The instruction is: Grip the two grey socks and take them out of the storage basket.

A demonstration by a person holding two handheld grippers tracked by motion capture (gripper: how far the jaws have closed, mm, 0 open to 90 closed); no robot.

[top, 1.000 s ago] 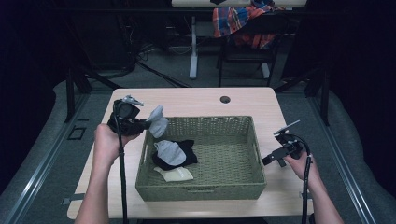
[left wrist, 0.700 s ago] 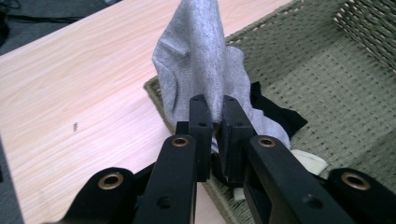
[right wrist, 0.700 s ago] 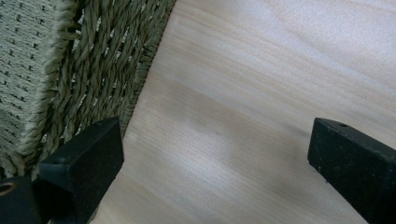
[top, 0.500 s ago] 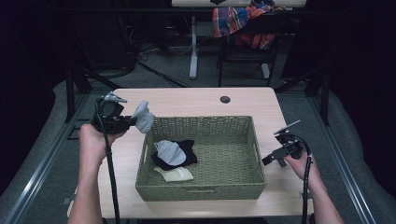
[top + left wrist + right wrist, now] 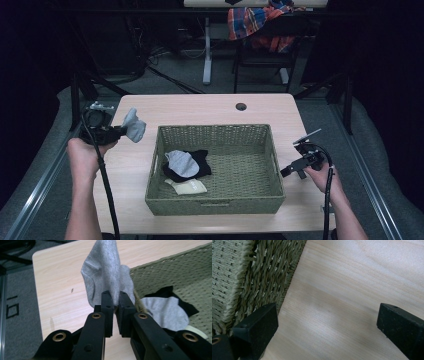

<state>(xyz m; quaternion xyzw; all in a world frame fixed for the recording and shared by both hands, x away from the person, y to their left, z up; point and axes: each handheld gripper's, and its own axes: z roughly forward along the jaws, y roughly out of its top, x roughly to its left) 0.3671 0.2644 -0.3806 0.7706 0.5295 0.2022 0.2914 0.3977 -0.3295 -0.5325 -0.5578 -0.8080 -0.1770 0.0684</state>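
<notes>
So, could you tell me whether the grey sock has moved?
Yes: the grey sock, clamped in the left claw, has gone leftward, away from the basket.

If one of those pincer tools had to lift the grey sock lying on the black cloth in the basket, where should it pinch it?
Probably from straight above, on the grey sock where its rounded end bulges up off the black cloth. It lies flat in the basket, whose woven walls block a sideways approach, so a raised fold is likely easier to pinch without catching the cloth beneath.
</notes>
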